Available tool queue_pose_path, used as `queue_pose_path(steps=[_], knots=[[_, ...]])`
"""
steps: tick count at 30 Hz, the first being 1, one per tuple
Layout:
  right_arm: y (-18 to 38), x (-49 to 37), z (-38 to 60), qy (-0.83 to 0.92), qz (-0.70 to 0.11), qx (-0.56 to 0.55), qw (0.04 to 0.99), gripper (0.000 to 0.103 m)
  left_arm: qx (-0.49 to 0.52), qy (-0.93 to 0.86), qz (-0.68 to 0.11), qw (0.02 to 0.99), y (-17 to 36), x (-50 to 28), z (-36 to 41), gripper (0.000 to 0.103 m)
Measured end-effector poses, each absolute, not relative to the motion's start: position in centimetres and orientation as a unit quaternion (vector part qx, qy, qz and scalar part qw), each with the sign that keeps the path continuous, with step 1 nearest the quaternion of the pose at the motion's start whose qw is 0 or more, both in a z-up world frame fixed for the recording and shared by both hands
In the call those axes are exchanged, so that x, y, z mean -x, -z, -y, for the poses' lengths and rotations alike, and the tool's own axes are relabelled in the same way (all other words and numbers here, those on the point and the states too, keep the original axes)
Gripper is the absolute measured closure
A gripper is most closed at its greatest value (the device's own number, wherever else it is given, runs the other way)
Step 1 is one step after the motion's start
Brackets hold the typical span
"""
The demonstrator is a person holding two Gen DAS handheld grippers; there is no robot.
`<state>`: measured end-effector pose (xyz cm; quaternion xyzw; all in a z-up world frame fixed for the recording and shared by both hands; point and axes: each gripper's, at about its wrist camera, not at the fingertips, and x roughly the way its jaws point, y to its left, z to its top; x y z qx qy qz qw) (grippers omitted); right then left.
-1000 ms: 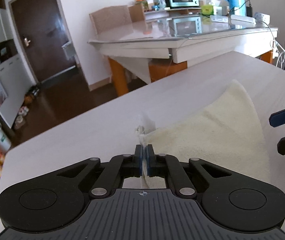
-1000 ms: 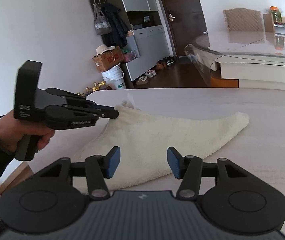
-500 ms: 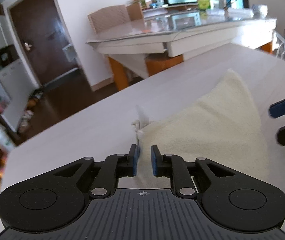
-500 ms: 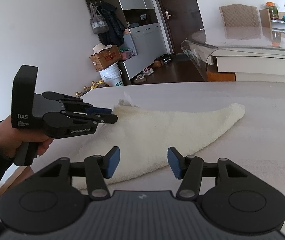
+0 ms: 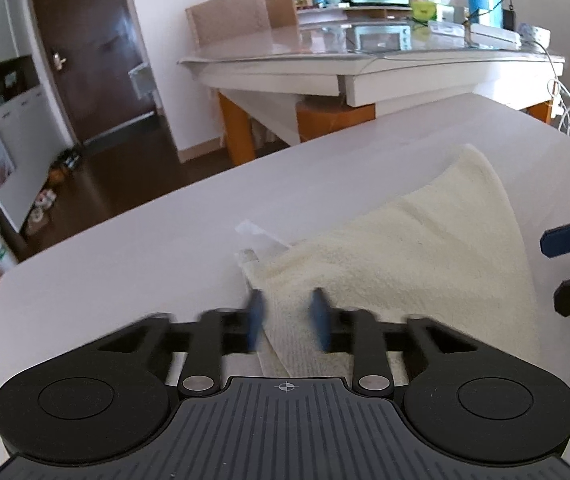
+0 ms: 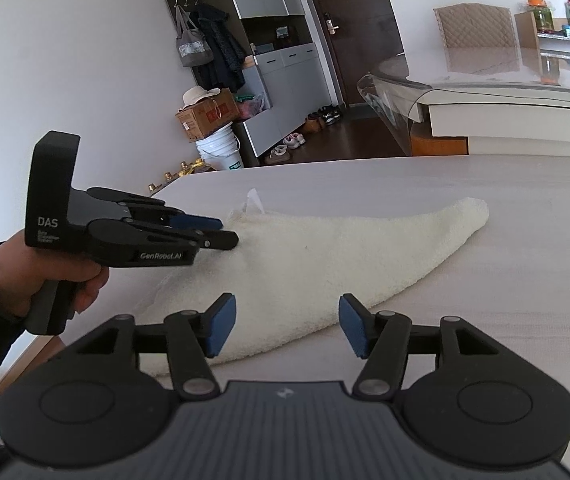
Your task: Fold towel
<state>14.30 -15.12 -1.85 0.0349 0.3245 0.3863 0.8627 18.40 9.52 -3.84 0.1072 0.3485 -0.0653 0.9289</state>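
Tabletop [image 6: 485, 208], pale and wide, fills both views, and behind it stands a glass-topped dining table [image 5: 365, 64]. The cream towel [image 6: 325, 264] lies on the tabletop, bunched into a long wedge. It is broad at the end near the two grippers and tapers to a rounded tip farther off.

The left gripper [image 5: 287, 312] is held in a hand [image 6: 45, 276] in a dark sleeve, at the broad end of the towel, pointing down toward it. Its jaws are smeared with motion and have just been closing. They stand apart, with a flat ribbed edge of the towel between the blue pads, and the pads do not press on the cloth. Seen from the right wrist, its fingertips lie on the towel's corner.

The right gripper [image 6: 287, 320] hangs over the near long edge of the towel. Its jaws are wide apart and have just been opening a little more. They clasp nothing, and the towel only shows through the gap.

A small white label [image 5: 257, 236] sticks up from the towel's corner, just beyond the left gripper's fingertips.
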Motion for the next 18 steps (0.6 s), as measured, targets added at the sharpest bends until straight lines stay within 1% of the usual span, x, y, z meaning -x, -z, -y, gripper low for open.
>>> queue_pose_path(steps=[1,4,9,12,18], knots=[[1.9,-14.3,15.1,-0.386,-0.325,-0.036,0.863,0.043,-0.108,0.065,-0.345,0.93,3.8,-18.2,-9.4,0.1],[1.9,-14.3,15.2,-0.387,-0.325,-0.034,0.863,0.043,-0.108,0.071,-0.337,0.933,3.6,-17.7,-9.3,0.102],[1.6,-14.2,14.8,-0.397,-0.313,-0.01,0.863,0.043,-0.087,0.125,-0.32,0.935,2.7,-16.2,-9.2,0.102],[1.4,-14.0,14.3,-0.403,-0.303,0.019,0.864,0.042,-0.104,0.154,-0.315,0.931,2.4,-15.1,-8.4,0.102],[1.4,-13.9,13.1,-0.41,-0.288,0.065,0.863,0.041,-0.116,0.177,-0.331,0.92,3.1,-14.4,-7.9,0.102]])
